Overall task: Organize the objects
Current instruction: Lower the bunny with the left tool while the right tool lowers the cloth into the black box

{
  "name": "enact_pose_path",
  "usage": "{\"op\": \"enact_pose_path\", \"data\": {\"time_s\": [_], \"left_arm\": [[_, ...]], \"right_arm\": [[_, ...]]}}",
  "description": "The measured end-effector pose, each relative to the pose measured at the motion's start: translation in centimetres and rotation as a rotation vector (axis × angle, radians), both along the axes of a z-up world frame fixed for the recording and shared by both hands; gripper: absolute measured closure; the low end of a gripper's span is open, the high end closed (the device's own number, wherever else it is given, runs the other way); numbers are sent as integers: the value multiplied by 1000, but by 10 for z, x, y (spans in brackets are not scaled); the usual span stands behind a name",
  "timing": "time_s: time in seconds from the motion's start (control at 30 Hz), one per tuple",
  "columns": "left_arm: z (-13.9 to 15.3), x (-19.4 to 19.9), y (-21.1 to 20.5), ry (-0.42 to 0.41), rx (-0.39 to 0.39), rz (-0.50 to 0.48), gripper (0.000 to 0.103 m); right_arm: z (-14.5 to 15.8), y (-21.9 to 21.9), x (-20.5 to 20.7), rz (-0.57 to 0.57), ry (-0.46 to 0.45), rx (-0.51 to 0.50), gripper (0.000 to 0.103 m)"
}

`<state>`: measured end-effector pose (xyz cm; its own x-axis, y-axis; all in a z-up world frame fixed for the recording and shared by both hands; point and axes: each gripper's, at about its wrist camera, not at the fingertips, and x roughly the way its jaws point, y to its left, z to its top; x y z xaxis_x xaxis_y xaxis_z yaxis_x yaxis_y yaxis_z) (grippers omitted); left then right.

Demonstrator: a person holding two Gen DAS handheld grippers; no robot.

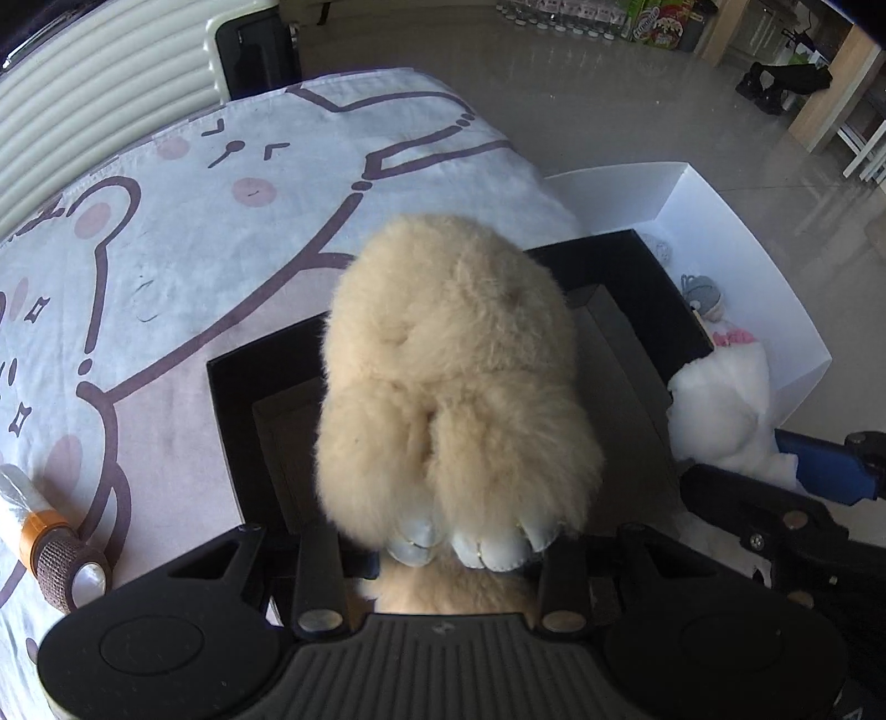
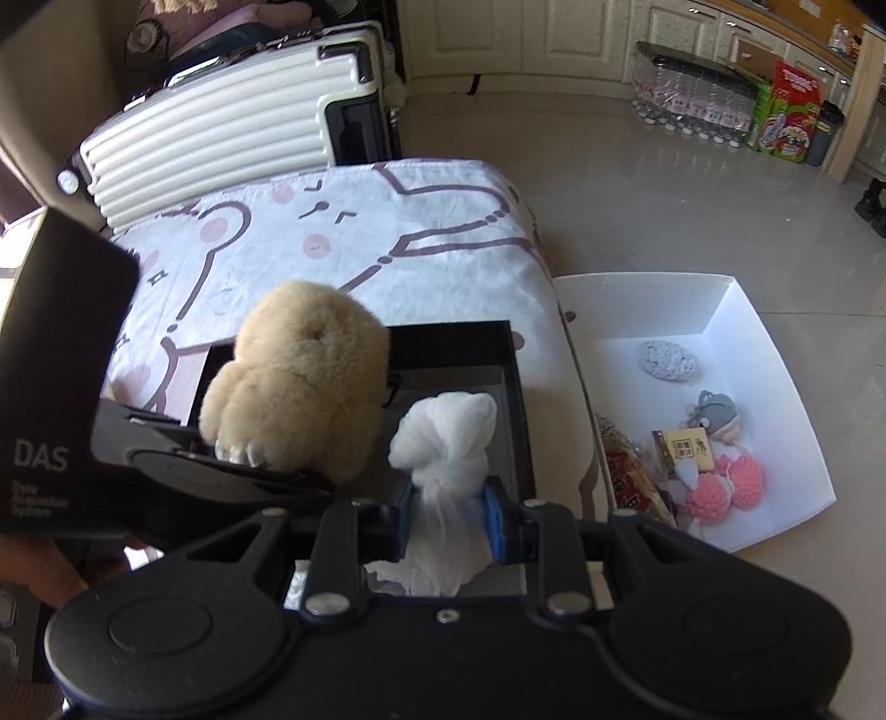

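Looks like a home – cream cabinets (image 2: 581, 39) along the wall, ribbed suitcase (image 2: 221, 138) on glossy tiled floor (image 2: 637, 210), cartoon-print cloth (image 2: 332, 238), bottled-water packs (image 2: 692, 111) stacked nearby.

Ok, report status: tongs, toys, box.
Left tongs shut on beige plush. Right tongs shut on white cloth bundle. Both over black box.
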<state>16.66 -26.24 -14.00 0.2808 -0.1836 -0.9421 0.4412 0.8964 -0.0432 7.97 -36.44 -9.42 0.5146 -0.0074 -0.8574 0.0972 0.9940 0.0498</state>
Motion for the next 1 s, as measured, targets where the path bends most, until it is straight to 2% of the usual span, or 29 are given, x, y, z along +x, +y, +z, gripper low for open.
{"op": "enact_pose_path", "data": {"time_s": [0.13, 0.27, 0.37, 0.4, 0.6, 0.7, 0.83, 0.9, 1.0], "left_arm": [[-5, 0, -5, -31, 53, -31, 61], [-8, -1, -9, -65, 73, -75, 49], [-2, 3, -6, -62, 43, -47, 35], [1, 5, -2, -64, 20, -26, 34], [25, 13, 16, -72, -118, 53, 36], [30, 10, 14, -73, -140, 43, 46], [34, 9, 12, -74, -136, 36, 51], [36, 9, 12, -68, -142, 41, 52], [39, 9, 16, -68, -152, 46, 54]], "right_arm": [[-11, 3, 3, 44, 53, -13, 76], [-21, 4, 5, 62, 100, -27, 76], [-26, 4, 5, 68, 116, -14, 75], [-27, 4, 6, 69, 118, -12, 75], [-31, 8, 10, 83, 137, 6, 75], [-34, 16, 10, 130, 149, 22, 70], [-31, 23, 7, 155, 138, 11, 49], [-27, 19, 7, 136, 128, 30, 49], [-22, 9, 7, 81, 108, 67, 57]]}}
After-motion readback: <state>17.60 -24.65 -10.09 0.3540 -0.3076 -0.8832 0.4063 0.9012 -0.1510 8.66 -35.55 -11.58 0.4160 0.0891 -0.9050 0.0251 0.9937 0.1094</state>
